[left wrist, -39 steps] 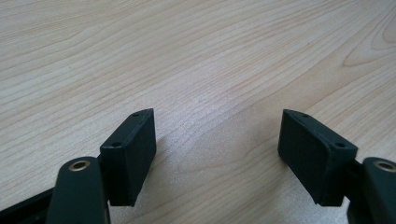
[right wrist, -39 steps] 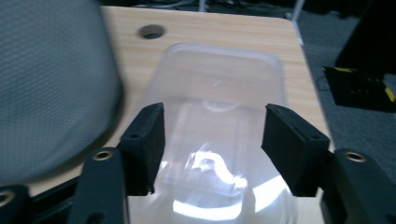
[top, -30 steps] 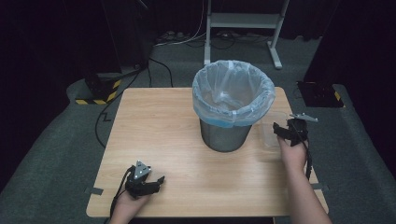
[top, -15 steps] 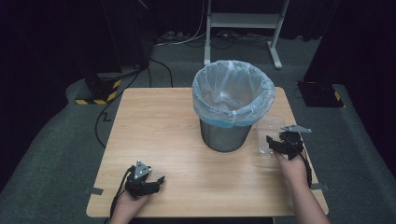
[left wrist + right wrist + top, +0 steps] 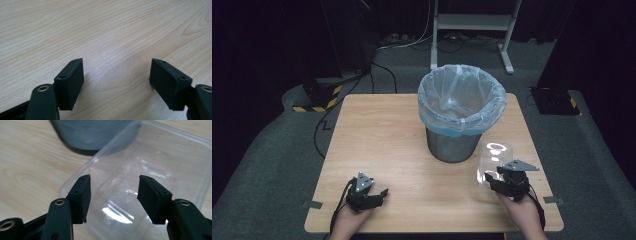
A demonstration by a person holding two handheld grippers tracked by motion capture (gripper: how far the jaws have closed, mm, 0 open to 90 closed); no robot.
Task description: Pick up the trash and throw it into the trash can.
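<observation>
The right claw (image 5: 506,184) had shifted toward the frame's lower right, narrowing over the clear plastic container (image 5: 493,162) on the worktop (image 5: 387,135), not yet gripping, so pickup remained pending.

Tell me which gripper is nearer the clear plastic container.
Right. The right gripper is at the clear plastic container, its open jaws over it. The left gripper rests far across the table, jaws open over bare wood.

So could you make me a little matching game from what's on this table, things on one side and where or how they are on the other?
Things:
1. bin
2. clear tray
3. left claw
4. table

Descriptions:
A. light wood
B. lined with a pale bag
C. open above bare wood
D. lying in front of the right claw

Pairs: 1-B, 2-D, 3-C, 4-A
</observation>
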